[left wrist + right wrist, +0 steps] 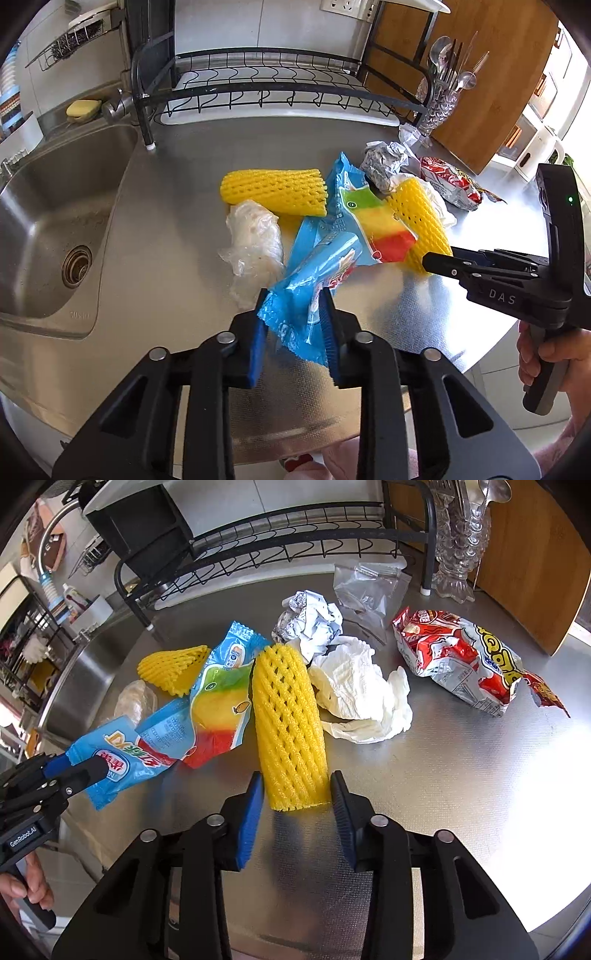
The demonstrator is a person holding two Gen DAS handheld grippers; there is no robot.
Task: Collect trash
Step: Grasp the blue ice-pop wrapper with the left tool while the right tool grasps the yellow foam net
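My left gripper (293, 306) is shut on the near end of a light blue plastic wrapper (314, 273), which fills the gap between its blue pads. The right wrist view shows that same wrapper (122, 760) pinched by the left gripper (79, 771) at the lower left. My right gripper (297, 790) has its pads against both sides of a yellow foam net sleeve (290, 720) lying on the steel counter (424, 794). From the left wrist view, the right gripper (430, 260) reaches that sleeve (417, 218) from the right.
More litter lies behind: a second yellow foam net (275, 190), a rainbow ice-pop wrapper (218, 701), clear plastic (253, 243), a white paper towel (362, 694), crumpled foil (310, 620), a red snack bag (458, 664). The sink (55, 206) is left, a dish rack (266, 88) behind.
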